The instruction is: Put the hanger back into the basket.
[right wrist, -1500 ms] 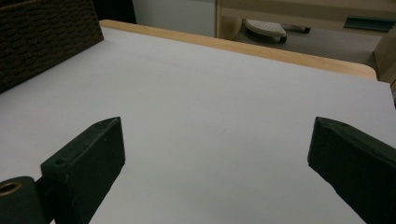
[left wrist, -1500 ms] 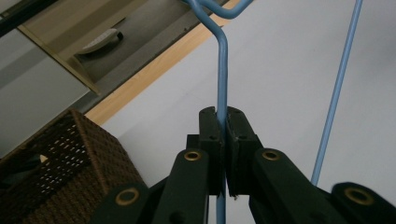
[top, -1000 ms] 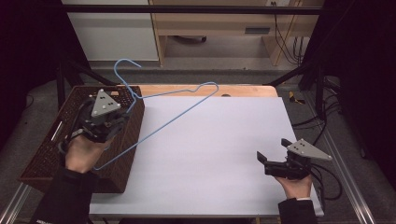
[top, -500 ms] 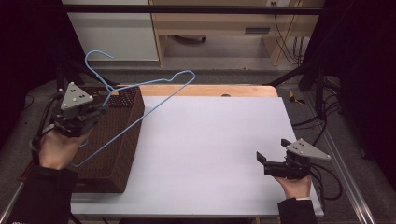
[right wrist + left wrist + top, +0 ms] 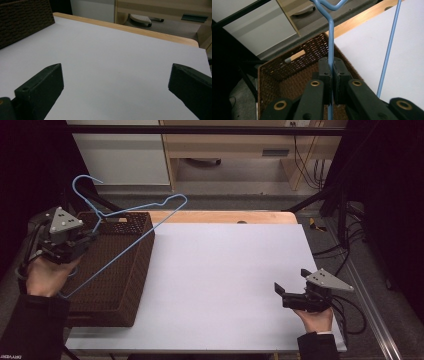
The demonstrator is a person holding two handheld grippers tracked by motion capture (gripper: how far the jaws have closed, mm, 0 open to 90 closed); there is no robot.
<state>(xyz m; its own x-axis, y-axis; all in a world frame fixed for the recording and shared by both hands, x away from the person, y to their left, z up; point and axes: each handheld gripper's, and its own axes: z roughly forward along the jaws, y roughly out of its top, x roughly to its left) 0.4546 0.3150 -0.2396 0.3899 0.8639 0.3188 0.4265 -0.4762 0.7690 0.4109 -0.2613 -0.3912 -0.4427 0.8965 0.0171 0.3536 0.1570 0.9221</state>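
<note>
Overhead, white table [image 5: 225, 285]; left gripper [image 5: 331, 72] pinching hanger [image 5: 131, 227], right gripper [image 5: 289, 291] fingers spread.

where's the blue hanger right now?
High view, left side: the blue wire hanger is held up over the brown wicker basket, pinched in the left gripper, hook pointing away from the person.

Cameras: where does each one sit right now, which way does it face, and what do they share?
High view: above the person's side, looking forward and down on the table; both forearms, left gripper and right gripper show.
Left gripper view: rides the left gripper, looking along shut jaws into the basket.
Right gripper view: rides the right gripper, looking low across the table between open jaws.
Shared: the hanger clamped by the left gripper shows in the high and left gripper views; basket and table show in all three.
</note>
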